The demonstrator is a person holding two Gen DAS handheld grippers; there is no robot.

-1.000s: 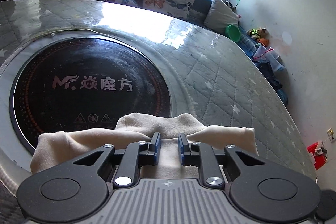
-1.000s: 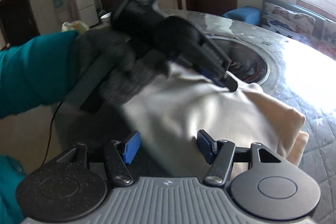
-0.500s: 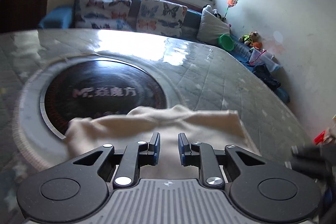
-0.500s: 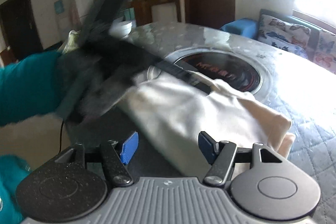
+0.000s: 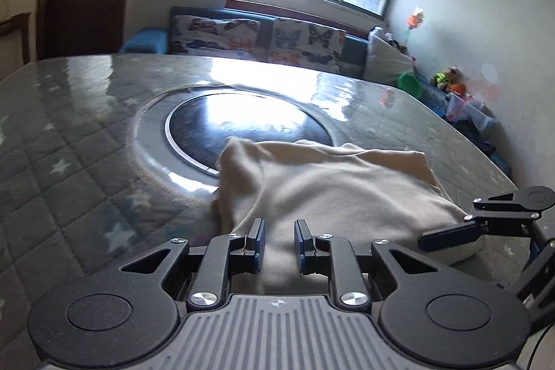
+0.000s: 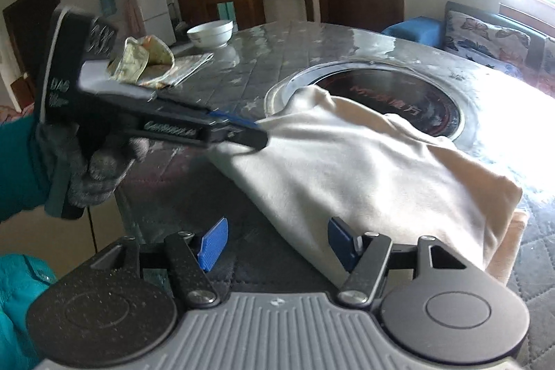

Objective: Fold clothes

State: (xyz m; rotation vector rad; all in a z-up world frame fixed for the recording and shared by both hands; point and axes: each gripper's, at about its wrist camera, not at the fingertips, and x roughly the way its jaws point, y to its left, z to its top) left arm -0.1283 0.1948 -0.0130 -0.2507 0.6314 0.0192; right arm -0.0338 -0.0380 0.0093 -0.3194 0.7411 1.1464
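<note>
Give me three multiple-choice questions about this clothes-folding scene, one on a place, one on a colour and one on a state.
1. What does the far end of the garment lie over?
A. a white bowl
B. the round black cooktop set into the table
C. a sofa cushion

2. What colour is the garment?
A. cream
B. red
C. dark blue

3. How does the right tool stand?
A. shut on the garment
B. shut on nothing
C. open

Answers:
1 B: in both views the cloth's far edge covers part of the dark glass disc.
2 A: the fabric is a pale off-white all over.
3 C: its blue pads stand wide apart, with only the cloth's near edge by one pad.
</note>
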